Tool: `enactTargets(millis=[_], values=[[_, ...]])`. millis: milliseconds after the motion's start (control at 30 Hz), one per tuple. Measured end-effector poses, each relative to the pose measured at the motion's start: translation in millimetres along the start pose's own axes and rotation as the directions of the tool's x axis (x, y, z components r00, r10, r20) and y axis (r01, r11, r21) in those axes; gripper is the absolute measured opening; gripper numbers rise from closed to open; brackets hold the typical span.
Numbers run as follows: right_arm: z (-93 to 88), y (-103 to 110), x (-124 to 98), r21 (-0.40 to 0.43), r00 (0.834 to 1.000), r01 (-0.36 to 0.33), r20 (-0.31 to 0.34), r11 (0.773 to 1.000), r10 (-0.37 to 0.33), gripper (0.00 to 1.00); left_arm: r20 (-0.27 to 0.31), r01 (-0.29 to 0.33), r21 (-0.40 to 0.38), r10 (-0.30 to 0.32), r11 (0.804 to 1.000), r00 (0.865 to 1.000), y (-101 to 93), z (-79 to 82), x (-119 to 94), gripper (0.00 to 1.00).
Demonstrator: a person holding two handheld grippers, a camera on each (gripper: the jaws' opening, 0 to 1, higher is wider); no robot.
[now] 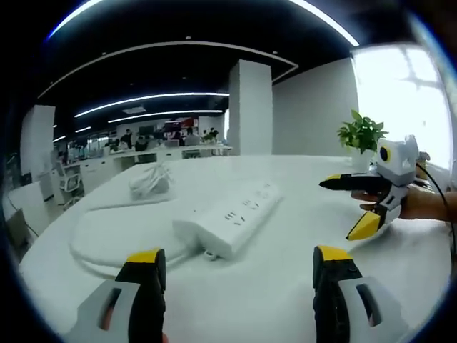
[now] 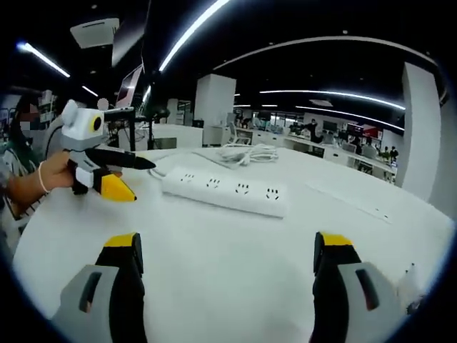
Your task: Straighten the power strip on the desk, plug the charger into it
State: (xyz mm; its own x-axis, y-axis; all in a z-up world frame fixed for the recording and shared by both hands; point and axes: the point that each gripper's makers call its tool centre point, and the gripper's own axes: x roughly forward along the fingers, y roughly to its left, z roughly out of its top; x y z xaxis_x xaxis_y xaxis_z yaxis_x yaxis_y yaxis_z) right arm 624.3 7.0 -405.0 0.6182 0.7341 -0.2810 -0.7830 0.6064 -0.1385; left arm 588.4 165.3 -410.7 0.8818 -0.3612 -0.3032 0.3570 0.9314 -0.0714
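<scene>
Strip (image 1: 230,216) skewed at my 12, untouched | both grippers, left (image 1: 237,275) and right (image 2: 225,264), released, empty, flanking for straightening | charger (image 1: 148,182) at 11

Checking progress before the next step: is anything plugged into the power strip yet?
No. The power strip lies flat on the desk, sockets all empty.

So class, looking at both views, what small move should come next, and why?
Probably bring the open left claw forward onto the power strip, which lies skewed on the desk with nothing plugged in. The right claw is also open and empty, so straightening likely comes first.
</scene>
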Motion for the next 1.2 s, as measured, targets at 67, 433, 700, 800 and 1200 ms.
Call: enactTargets(millis=[67, 433, 700, 800, 1200], values=[[1.6, -2, 4, 0.005, 1.000, -0.001, 0.003, 1.000, 0.001, 1.00, 0.002, -0.003, -0.006, 0.003, 1.000, 1.000, 0.9, 0.9, 2, 0.86], [-1.3, -24, 29, 0.079, 1.000, 0.001, -0.026, 0.997, 0.001, 1.00, -0.002, -0.004, -0.042, 0.004, 0.999, 1.000, 2.0, 5.7, 13, 0.85], [2.0, -32, 42, 0.090, 0.999, -0.002, -0.039, 0.996, 0.006, 1.00, -0.010, -0.006, -0.056, 0.005, 0.998, 1.000, 4.0, 5.5, 18, 0.83], [4.1, -32, 45, 0.090, 0.999, -0.007, -0.036, 0.996, 0.010, 1.00, -0.012, -0.010, -0.059, 0.009, 0.998, 1.000, 5.3, 5.7, 19, 0.83], [3.6, -33, 56, 0.117, 1.000, -0.003, -0.021, 0.993, 0.006, 0.98, -0.015, -0.032, -0.059, 0.031, 0.998, 0.999, 11.6, 10.6, 25, 0.82]])
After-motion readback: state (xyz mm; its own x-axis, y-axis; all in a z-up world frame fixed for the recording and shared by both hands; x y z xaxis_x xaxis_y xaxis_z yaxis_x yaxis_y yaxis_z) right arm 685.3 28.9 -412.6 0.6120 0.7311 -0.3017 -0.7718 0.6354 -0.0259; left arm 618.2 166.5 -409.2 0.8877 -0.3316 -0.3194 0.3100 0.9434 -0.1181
